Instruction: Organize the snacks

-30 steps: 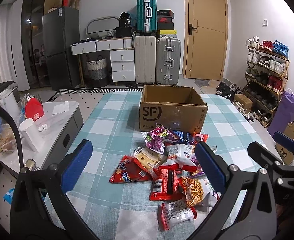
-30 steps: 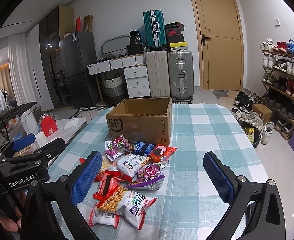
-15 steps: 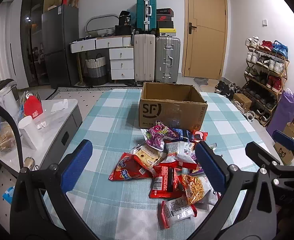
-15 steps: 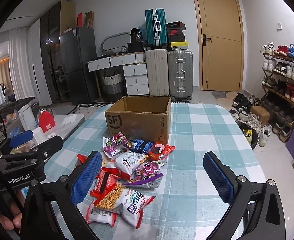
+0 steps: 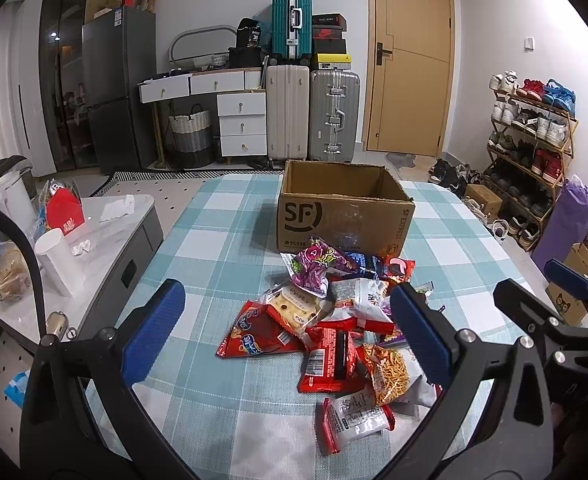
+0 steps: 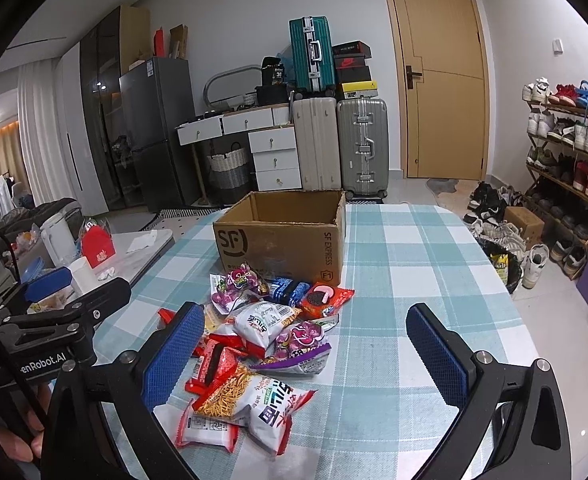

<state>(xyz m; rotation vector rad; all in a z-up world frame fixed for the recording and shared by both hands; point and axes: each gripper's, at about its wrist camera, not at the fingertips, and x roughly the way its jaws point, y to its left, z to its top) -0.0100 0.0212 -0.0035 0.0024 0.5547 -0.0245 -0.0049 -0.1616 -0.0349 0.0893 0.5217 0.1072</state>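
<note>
Left gripper [image 5: 288, 328]: jaws spread wide, blue ribbed pads [image 5: 152, 332] at lower left and lower centre-right of the left wrist view, nothing between them but air above the table. Right gripper [image 6: 306, 356]: likewise released, pads far apart in the lower part of the right wrist view, holding nothing. In the right wrist view the left gripper's black body appears at the left edge; part of a hand [image 6: 14, 436] shows under it at lower left.

Snack pile [image 5: 334, 324]: a loose heap of overlapping sealed packets on the teal-and-white checked tablecloth [image 5: 214, 248].
- Red chip bag [image 5: 256, 336], flat, at the pile's left edge.
- Purple packet [image 5: 314, 268], at the far end, nearest the box.
- White packet with red print [image 5: 358, 296], mid-pile.
- Noodle-snack bag [image 6: 254, 404], clear window showing yellow sticks, at the near end.
- Small red-and-white packet [image 5: 354, 416], nearest the camera.
- Red cookie packet [image 6: 322, 298], far right; its printing is too small to read reliably.

Position relative to the tongs: in the left wrist view the pile sits in the right half of the gap between the pads, partly hidden by the right pad. In the right wrist view it lies towards the left pad, which overlaps its left edge.

Cardboard box [image 5: 342, 216]: open-topped, marked "SF", upright just beyond the pile at frame centre; the purple packet lies against its front wall.
</note>
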